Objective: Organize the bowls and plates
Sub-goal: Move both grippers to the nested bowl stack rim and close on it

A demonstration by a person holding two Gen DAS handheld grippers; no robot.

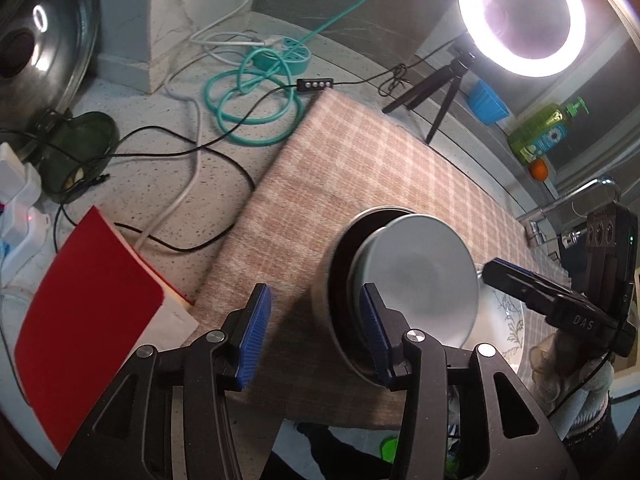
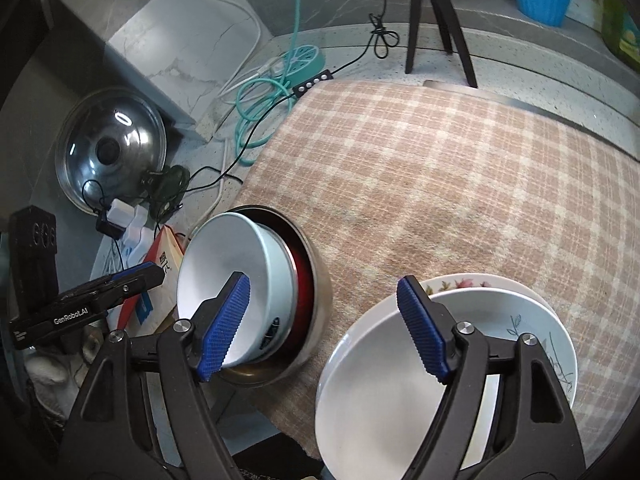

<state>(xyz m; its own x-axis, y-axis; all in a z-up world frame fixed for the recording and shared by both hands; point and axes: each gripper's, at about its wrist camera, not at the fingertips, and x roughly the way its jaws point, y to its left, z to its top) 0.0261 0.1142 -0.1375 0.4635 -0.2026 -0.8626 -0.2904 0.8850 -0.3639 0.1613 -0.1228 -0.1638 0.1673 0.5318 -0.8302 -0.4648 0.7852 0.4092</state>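
on a kitchen counter, two hand-held grippers are hovering over a checked cloth (image 2: 440, 168) where the dishes are sitting in two stacks. the left gripper (image 1: 316, 334) is hanging with its jaws partly apart and nothing between them; its right pad is lying just in front of the rim of a steel bowl (image 1: 332, 320). a white bowl (image 2: 224, 280) is nesting inside a dark red one within that steel bowl, near the cloth's left edge. the right gripper (image 2: 324, 328) is standing wide open and empty, one finger in front of the white bowl, the other over a white plate (image 2: 380, 392). that plate is resting on a leaf-patterned plate (image 2: 560, 344), with a flowered plate (image 2: 460, 282) beneath, just beside the bowl stack. a ring light (image 1: 520, 16) is glowing behind on its tripod, and a red notebook (image 1: 84, 320) is lying left of the cloth.
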